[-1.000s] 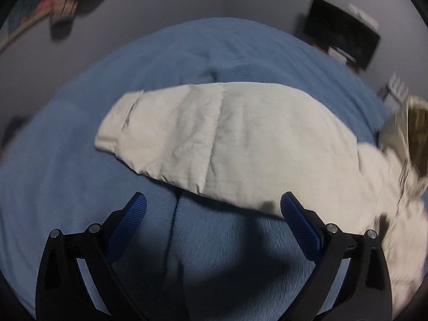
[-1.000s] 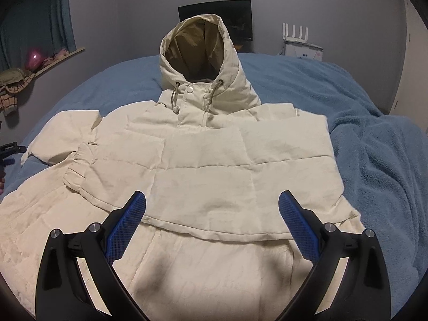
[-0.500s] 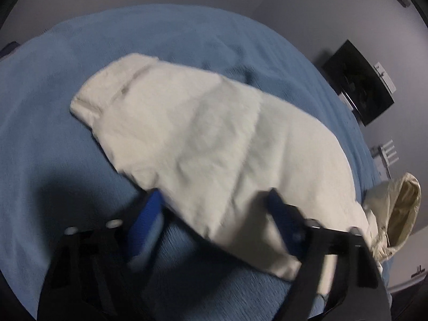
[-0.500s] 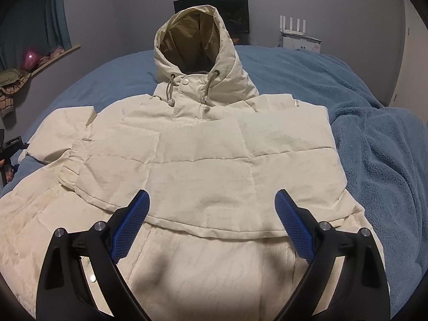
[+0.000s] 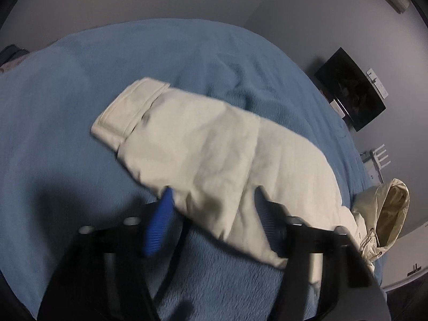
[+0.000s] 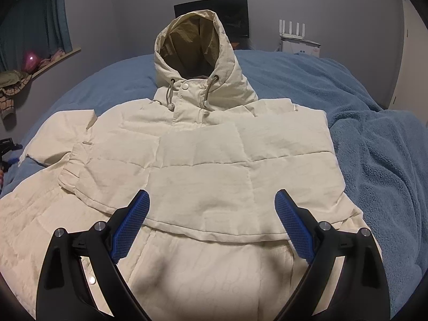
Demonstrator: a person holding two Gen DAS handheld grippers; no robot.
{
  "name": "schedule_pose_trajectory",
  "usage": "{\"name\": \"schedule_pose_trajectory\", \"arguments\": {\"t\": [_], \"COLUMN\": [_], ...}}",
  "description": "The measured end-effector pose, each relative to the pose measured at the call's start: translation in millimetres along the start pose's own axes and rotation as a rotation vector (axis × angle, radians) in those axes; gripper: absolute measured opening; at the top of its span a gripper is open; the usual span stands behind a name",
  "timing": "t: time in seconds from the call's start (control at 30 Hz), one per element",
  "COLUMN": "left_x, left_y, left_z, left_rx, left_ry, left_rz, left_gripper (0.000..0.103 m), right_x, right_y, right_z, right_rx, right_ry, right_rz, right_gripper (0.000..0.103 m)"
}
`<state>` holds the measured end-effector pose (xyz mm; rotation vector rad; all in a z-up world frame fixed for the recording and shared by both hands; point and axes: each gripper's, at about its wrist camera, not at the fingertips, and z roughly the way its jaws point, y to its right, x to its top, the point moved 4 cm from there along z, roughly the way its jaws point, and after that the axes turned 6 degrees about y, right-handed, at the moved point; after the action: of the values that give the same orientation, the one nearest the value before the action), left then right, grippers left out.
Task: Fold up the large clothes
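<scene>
A cream hooded puffer jacket (image 6: 200, 160) lies face up on the blue bed, its hood (image 6: 192, 42) standing upright at the far end. My right gripper (image 6: 211, 200) hovers open over the jacket's lower front, where a sleeve is folded across the chest, and nothing is between its pads. In the left wrist view the jacket's other sleeve (image 5: 214, 139) stretches out over the blanket, cuff (image 5: 128, 109) at the far left. My left gripper (image 5: 214, 195) has narrowed around the sleeve's near edge, with the puffy fabric between its blue pads. The hood (image 5: 388, 208) shows at the right.
The blue fleece blanket (image 6: 374, 147) covers the whole bed, rumpled at the right. A dark screen (image 6: 235, 13) and a white router (image 6: 291, 30) stand behind the bed against the grey wall. A shelf with clothes (image 6: 16, 85) and a teal curtain are at the left.
My left gripper rolled and moved in over the outstretched sleeve, and its jaws narrowed from wide open onto the fabric. The right gripper stayed nearly still and open.
</scene>
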<state>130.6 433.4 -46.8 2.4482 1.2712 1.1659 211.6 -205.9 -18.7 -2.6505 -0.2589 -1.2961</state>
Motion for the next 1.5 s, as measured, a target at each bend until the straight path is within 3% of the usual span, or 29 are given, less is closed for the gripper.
{"name": "schedule_pose_trajectory", "arguments": {"t": [0.2,0.33,0.37,0.4,0.43,0.47,0.5,0.6,0.73,0.9,1.03,1.13,1.27,1.37,1.5], "left_x": [-32,-32,-30,-27,-24,-17,-11,7,25,8,-37,-82,-150,-204,-256], "left_y": [-15,-19,-21,-21,-22,-20,-16,2,58,145,233,285,336,353,362], "left_z": [25,42,45,47,47,45,39,13,-42,-107,-157,-180,-185,-173,-140], "left_rx": [-0.069,-0.104,-0.117,-0.127,-0.126,-0.116,-0.110,-0.113,-0.150,-0.302,-0.450,-0.563,-0.671,-0.704,-0.710], "left_ry": [-0.109,-0.104,-0.097,-0.090,-0.082,-0.054,-0.021,0.090,0.230,0.318,0.367,0.364,0.301,0.238,0.113], "left_rz": [-0.145,-0.216,-0.235,-0.243,-0.239,-0.209,-0.175,-0.106,0.099,0.348,0.567,0.712,0.870,0.986,1.051], "left_gripper": [0.062,0.061,0.053,0.032,0.022,0.010,0.007,0.006,0.006,0.006,0.006,0.006,0.006,0.006,0.006], "right_x": [-1,-1,-1,-1,-2,-2,-1,0,0,2,3,4,4,5,3], "right_y": [0,1,1,1,1,2,2,2,2,3,6,13,23,31,37], "right_z": [0,0,0,1,2,2,2,2,1,-4,-9,-11,-12,-12,-10], "right_rx": [-0.003,-0.007,-0.008,-0.009,-0.010,-0.012,-0.012,-0.010,-0.004,-0.001,-0.010,-0.022,-0.032,-0.037,-0.040], "right_ry": [0.001,-0.001,-0.003,-0.005,-0.006,-0.008,-0.008,0.001,0.006,0.028,0.049,0.060,0.060,0.061,0.055], "right_rz": [-0.003,0.000,0.000,0.000,0.000,0.000,0.002,0.001,0.005,0.011,0.018,0.035,0.068,0.096,0.112], "right_gripper": [0.090,0.090,0.090,0.090,0.090,0.090,0.090,0.090,0.090,0.090,0.090,0.090,0.090,0.090,0.090]}}
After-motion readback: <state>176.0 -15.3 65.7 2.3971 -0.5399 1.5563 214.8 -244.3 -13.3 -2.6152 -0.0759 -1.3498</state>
